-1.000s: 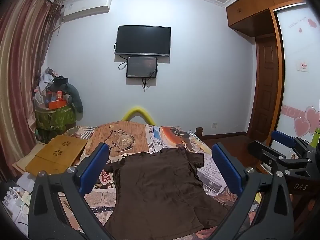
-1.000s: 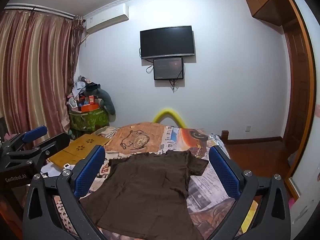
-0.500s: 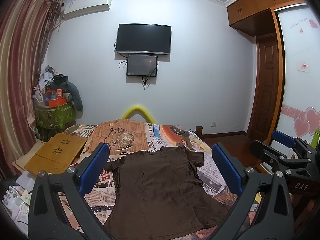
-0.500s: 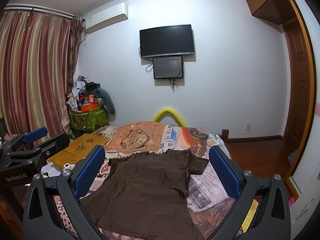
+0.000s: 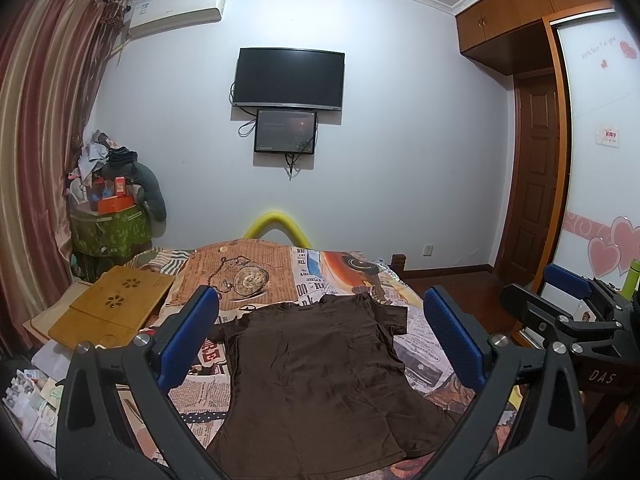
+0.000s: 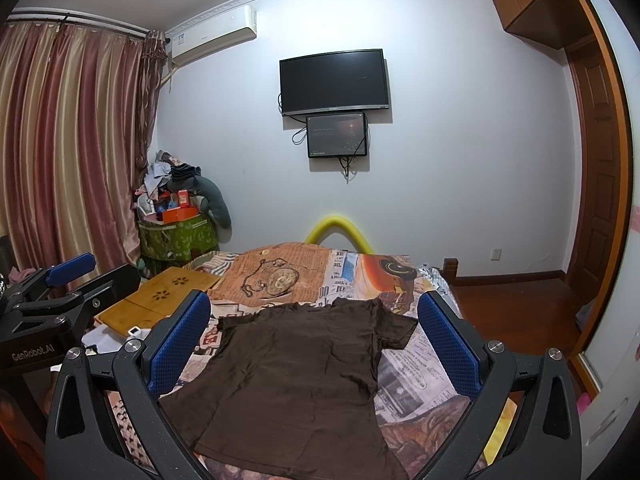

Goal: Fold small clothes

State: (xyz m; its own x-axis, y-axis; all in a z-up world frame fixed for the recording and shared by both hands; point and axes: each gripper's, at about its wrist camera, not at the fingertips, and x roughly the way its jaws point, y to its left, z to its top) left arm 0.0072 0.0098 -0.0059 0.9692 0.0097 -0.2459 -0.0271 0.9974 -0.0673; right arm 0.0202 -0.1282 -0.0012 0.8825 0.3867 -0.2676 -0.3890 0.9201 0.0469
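Note:
A dark brown T-shirt (image 5: 320, 376) lies spread flat on the bed, collar toward the far wall, both short sleeves out; it also shows in the right wrist view (image 6: 296, 380). My left gripper (image 5: 320, 320) is open and empty, held above the shirt's near half, blue pads wide apart. My right gripper (image 6: 314, 320) is open and empty, also above the shirt. Each gripper shows at the edge of the other's view: the right gripper (image 5: 568, 308) and the left gripper (image 6: 64, 284).
The bed (image 5: 256, 264) has a newspaper-print cover. A wooden lap tray (image 5: 116, 308) lies at its left edge. A green bin piled with boxes and clothes (image 5: 110, 216) stands by the curtain. A television (image 5: 289, 79) hangs on the far wall. A wooden door (image 5: 532, 176) is at right.
Both grippers have tilted or risen slightly, so the room sits a little lower in both views. The shirt has not moved. Both grippers stay open.

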